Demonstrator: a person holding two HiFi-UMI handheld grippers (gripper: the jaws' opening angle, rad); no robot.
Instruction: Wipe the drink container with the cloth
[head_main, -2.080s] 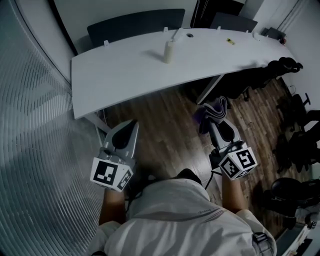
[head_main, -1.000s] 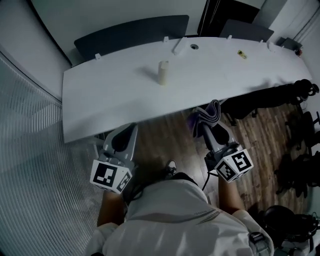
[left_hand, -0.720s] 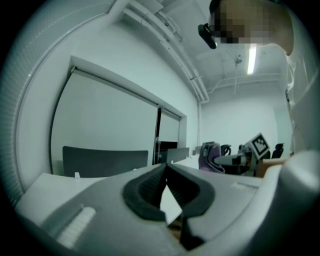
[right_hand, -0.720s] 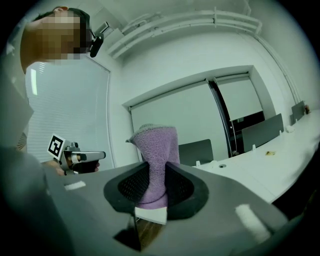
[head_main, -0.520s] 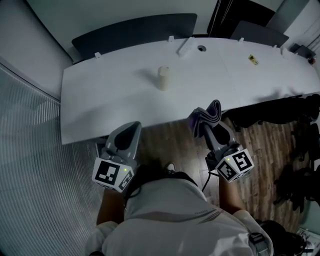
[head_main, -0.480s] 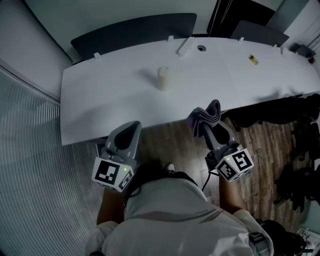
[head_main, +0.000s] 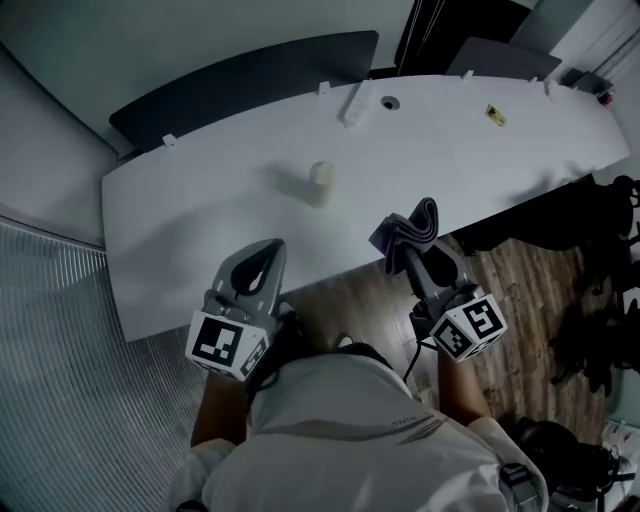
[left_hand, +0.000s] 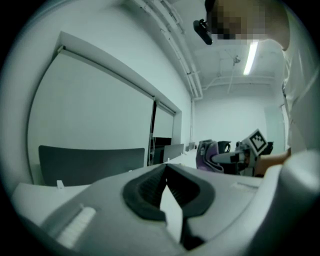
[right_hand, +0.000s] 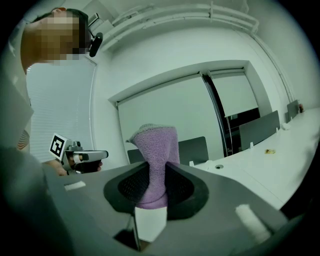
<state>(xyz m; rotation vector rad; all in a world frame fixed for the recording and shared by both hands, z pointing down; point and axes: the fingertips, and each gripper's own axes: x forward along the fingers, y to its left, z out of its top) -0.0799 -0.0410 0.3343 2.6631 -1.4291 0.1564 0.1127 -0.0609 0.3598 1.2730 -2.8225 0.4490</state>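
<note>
left claw: pinched right together, nothing in it, hanging over the near edge of the desk
right claw: clamped low on the purple cloth, the rest flopping out the top
cloth: soft and light I'd say, plenty free to wipe with
drink container: upright further in on the desk, well apart from both. Looks light, smooth and tippy, so I'd grab its middle with the empty claw

L tool held fwd, approx level, jaws closed together w/ nothing btwn them. Its marker cube sits at the rear, nearest the body. R tool is alongside, well apart, also pointing fwd. Its jaws are clamped on a purple cloth that sticks up past the tips. L forearm and R forearm are bare, elbows bent close to torso.
</note>
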